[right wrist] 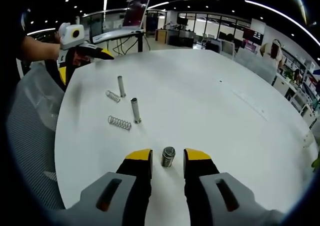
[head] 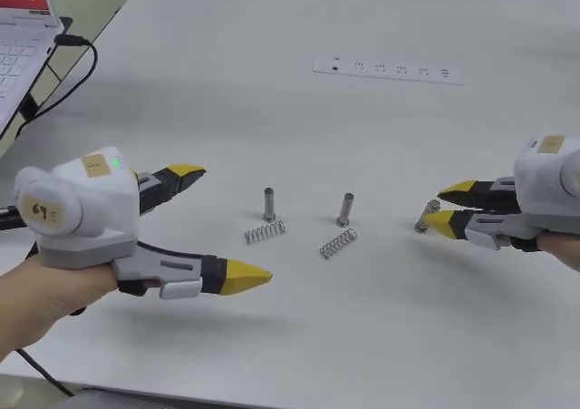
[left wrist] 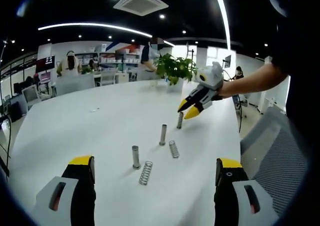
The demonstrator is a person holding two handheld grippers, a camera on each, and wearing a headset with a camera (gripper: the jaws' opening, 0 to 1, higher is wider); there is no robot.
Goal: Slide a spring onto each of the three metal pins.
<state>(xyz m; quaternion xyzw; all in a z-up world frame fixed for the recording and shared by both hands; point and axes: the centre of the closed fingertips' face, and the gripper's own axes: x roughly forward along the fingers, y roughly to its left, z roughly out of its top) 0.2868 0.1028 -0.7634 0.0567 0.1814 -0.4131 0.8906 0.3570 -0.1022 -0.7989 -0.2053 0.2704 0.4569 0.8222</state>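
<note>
On the smooth white bench (head: 381,336), the left pin (head: 269,204) and middle pin (head: 345,209), slim steel cylinders, stand upright. A loose coiled left spring (head: 265,232) and middle spring (head: 338,243) lie just beside them. The spring-sleeved pin (head: 427,215) stands between the yellow tips of the right claw (right wrist: 167,155), which are slightly apart. The left claw (head: 234,223) gapes wide, well away.

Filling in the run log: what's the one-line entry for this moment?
sprung pin: one of three | loose springs: two, on table | left gripper: open, empty | right gripper: open, at sprung pin

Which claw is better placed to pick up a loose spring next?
Left, probably: the left claw gapes open nearest a loose spring; the right claw straddles the far pin, already sprung.
</note>
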